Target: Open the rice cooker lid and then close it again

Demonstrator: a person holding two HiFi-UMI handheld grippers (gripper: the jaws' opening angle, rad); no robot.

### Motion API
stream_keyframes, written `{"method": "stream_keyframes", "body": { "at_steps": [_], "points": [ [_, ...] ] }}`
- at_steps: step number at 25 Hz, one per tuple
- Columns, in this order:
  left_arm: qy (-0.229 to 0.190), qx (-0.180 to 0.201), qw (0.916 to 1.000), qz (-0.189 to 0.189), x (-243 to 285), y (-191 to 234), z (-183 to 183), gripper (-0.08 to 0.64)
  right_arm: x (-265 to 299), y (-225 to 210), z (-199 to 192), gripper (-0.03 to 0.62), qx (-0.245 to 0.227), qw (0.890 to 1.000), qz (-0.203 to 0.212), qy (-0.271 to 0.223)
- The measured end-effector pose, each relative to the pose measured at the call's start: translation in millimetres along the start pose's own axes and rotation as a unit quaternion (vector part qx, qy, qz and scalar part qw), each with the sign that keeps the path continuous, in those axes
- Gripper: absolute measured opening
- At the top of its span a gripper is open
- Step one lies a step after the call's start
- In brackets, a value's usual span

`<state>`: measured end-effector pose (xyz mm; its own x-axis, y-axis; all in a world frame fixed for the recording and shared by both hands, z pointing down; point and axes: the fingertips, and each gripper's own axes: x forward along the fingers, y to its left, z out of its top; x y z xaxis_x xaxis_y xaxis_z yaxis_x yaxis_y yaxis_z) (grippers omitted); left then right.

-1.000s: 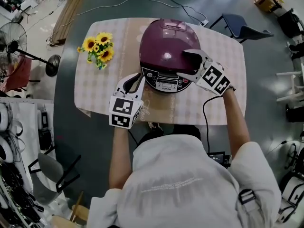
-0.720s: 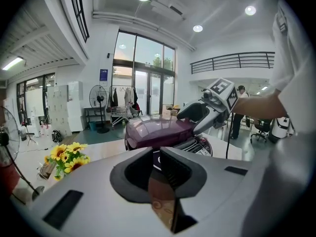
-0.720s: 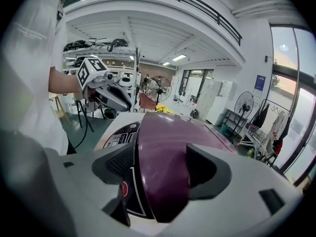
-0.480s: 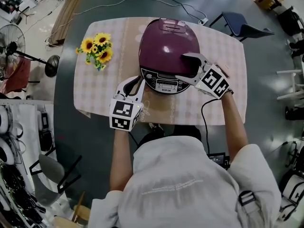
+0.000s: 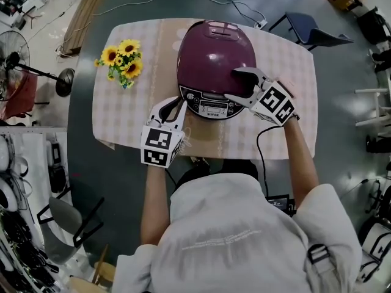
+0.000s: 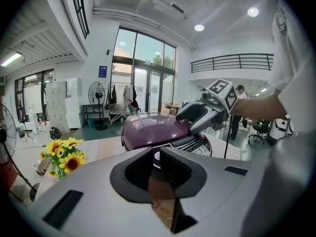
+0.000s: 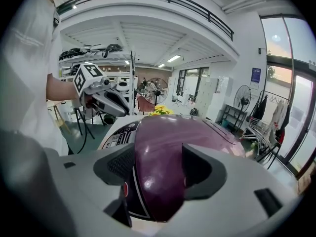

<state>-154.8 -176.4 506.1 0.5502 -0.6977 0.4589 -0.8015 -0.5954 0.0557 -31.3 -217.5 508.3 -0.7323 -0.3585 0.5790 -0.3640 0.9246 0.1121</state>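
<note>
Right gripper (image 5: 232, 85) spans the front-right rim of the cooker (image 5: 211, 57), wide jaws just closing, unclamped; left gripper (image 5: 176, 105), barely ajar and empty, sits by the front edge of the table (image 5: 122, 118).

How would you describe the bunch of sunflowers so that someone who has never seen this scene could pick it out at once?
Find the pale checked table in the middle of the head view. A purple rice cooker stands on it, and the sunflowers sit to the cooker's left, near the table's far corner. They are the only yellow, leafy thing on the table.
</note>
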Motion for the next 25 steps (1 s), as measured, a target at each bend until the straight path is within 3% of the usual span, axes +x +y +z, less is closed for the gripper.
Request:
{"method": "stream_keyframes", "body": {
  "at_steps": [9, 25],
  "points": [
    [0.003, -0.001, 0.9999, -0.013, 7.6, -4.8, -1.6, 0.052, -1.4, -5.8, 2.2, 0.27, 0.04, 0.999, -0.004, -0.019],
    [0.003, -0.009, 0.9999, -0.014, 10.9, -2.5, -5.8, 0.052, 2.4, -3.8, -1.3, 0.255, 0.022, 1.0, -0.016, 0.008]
  ]
}}
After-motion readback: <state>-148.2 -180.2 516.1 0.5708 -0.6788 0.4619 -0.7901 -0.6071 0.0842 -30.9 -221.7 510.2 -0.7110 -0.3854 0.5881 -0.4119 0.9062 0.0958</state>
